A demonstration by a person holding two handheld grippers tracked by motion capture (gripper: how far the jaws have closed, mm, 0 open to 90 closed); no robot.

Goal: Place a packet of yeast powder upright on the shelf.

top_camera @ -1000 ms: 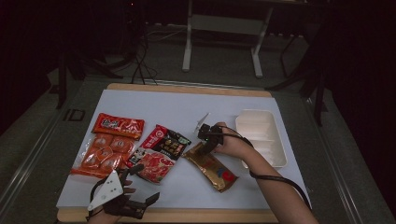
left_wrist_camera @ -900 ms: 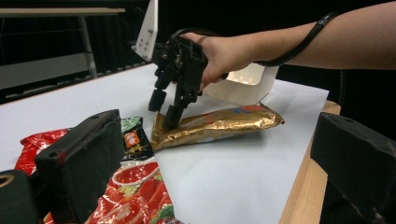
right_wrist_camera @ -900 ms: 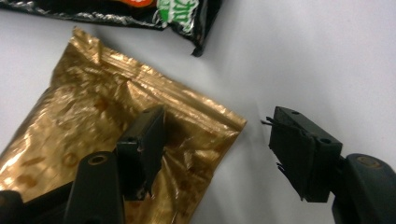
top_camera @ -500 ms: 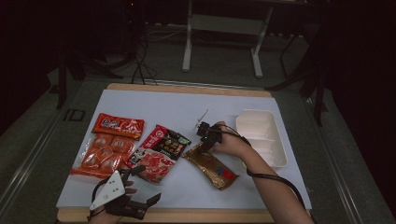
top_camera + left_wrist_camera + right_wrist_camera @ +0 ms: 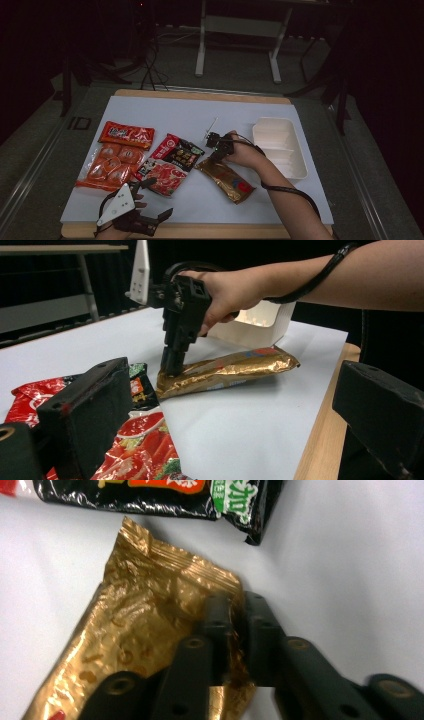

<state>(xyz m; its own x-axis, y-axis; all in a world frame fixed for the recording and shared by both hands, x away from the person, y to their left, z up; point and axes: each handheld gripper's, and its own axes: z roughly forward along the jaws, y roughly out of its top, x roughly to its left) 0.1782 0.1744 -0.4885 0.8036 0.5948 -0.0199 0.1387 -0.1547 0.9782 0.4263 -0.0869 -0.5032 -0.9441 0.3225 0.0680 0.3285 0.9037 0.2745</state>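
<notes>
A gold foil packet (image 5: 227,179) lies on the white table top, right of centre. My right gripper (image 5: 212,156) points down at the packet's upper-left end. In the right gripper view its jaws (image 5: 234,605) have just closed and pinch the crinkled edge of the gold packet (image 5: 145,610). From the left gripper view the right gripper (image 5: 172,367) stands upright on the gold packet (image 5: 235,370). My left gripper (image 5: 159,197) rests at the table's front edge, open and holding nothing, its jaws wide apart in its own view (image 5: 235,390).
A white compartment tray (image 5: 280,145) stands to the right of the right hand. Left of the gold packet lie a black and red packet (image 5: 177,152), a red noodle packet (image 5: 162,176), an orange multipack (image 5: 107,167) and a red flat packet (image 5: 126,135). The wooden table edge (image 5: 320,430) runs close by.
The right hand has shifted slightly over the gold packet's end. The left gripper has stayed where it was.
</notes>
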